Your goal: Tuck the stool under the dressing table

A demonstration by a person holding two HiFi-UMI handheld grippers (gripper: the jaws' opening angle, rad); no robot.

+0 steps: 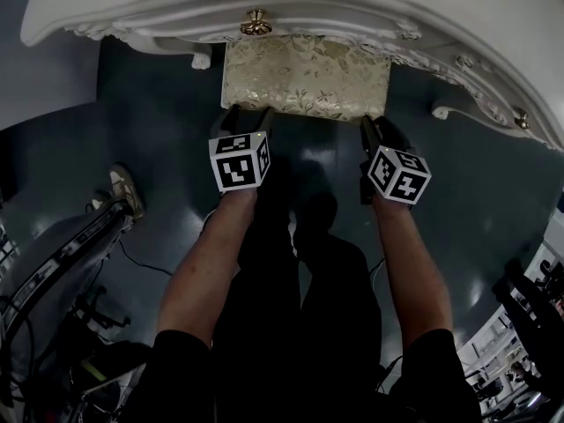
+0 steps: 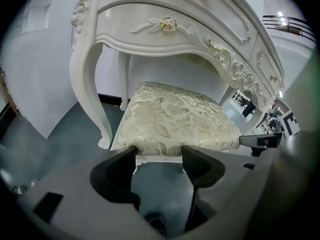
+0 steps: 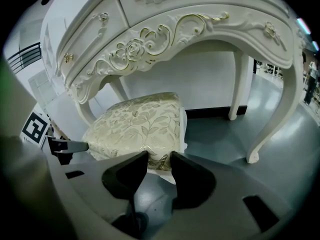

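On glossy dark floor (image 1: 159, 122) stands stool (image 1: 304, 76); white walls (image 3: 200, 79).

No readable text is showing anywhere; the left marker cube (image 1: 239, 160) and right marker cube (image 1: 398, 174) are displaying only coded squares.

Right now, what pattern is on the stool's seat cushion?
The stool cushion is cream with a shiny gold leaf pattern; the left gripper view shows it best.
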